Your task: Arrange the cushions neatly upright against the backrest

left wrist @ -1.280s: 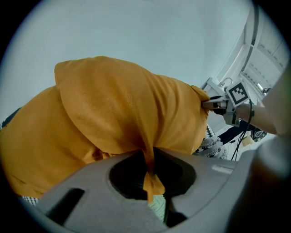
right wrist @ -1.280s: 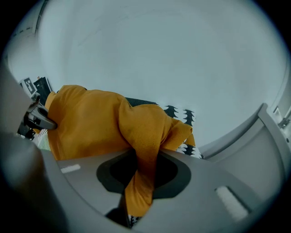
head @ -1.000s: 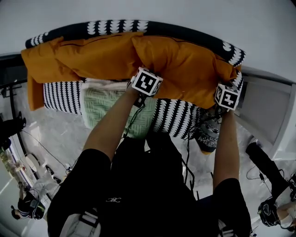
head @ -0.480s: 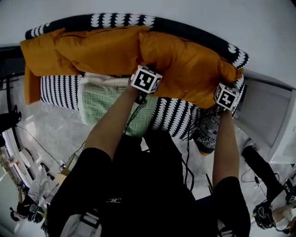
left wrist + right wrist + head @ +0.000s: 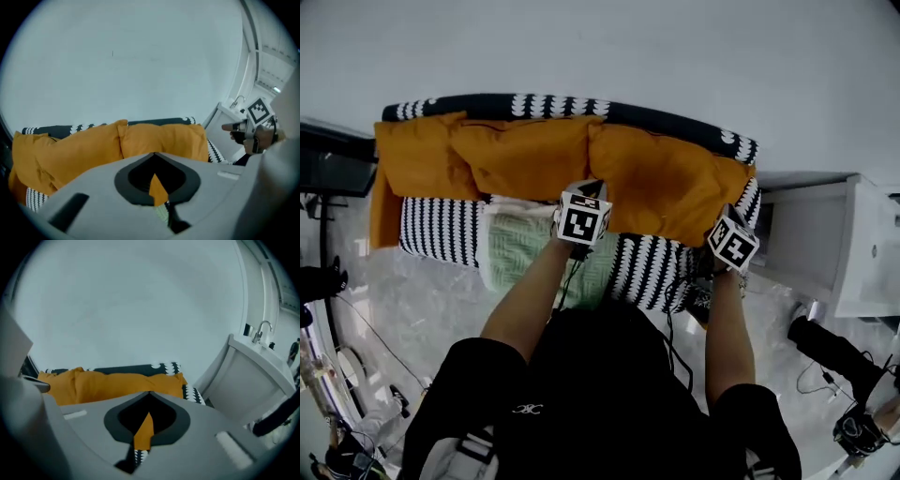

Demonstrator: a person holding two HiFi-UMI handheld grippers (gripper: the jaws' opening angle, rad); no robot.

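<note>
Sofa (image 5: 656, 258) | we see the orange cushions (image 5: 661, 183) propped in a row against the patterned backrest (image 5: 562, 105), above a green blanket (image 5: 520, 258) on the seat | left gripper (image 5: 157, 186): jaws just closed tight, nothing between them | right gripper (image 5: 143, 431): likewise just closed, empty, near the cushions' lower edge

The head view looks steeply down from above the person, who stands before the sofa (image 5: 441, 230), and takes in all of it. Both gripper views sit low and nearer its front, facing the backrest (image 5: 562, 105) and white wall (image 5: 600, 47). All three share the orange cushions (image 5: 666, 187).
</note>
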